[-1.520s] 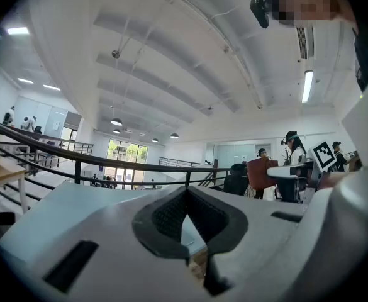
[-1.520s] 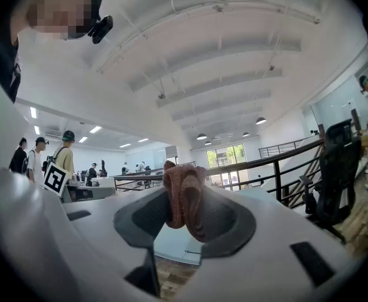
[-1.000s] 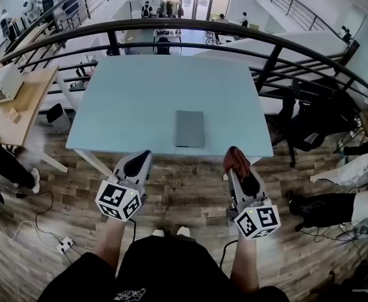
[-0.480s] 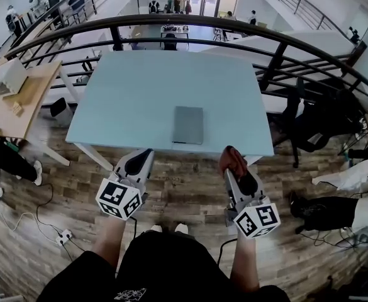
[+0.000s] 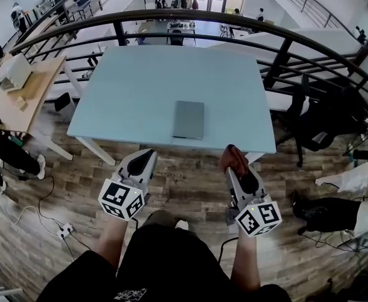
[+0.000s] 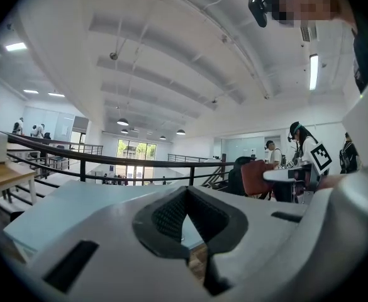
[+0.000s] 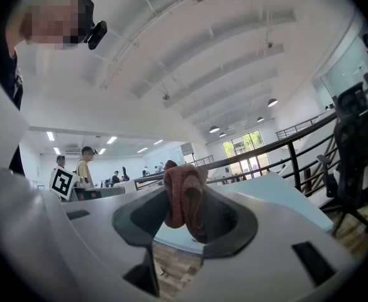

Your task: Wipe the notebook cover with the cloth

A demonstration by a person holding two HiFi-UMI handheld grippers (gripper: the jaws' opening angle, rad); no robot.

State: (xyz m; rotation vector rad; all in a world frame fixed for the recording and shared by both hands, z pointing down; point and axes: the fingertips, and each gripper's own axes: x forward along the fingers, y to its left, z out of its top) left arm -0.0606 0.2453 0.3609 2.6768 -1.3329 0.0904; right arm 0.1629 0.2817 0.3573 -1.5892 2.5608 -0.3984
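Two claws hang over the wooden floor [image 5: 184,184], short of the near edge of the table [image 5: 139,80]. The left claw [image 5: 147,153] has its jaws pressed together with nothing between them (only a small diamond-shaped gap shows behind the meeting tips). Ahead of it and a little to its right lies the grey notebook [image 5: 189,119], closed and flat on the pale blue table, close to that near edge. The right claw [image 5: 233,166] pinches a reddish-brown cloth [image 5: 235,157], bunched up above its tips. The notebook lies ahead and to this claw's left, well apart from the cloth.
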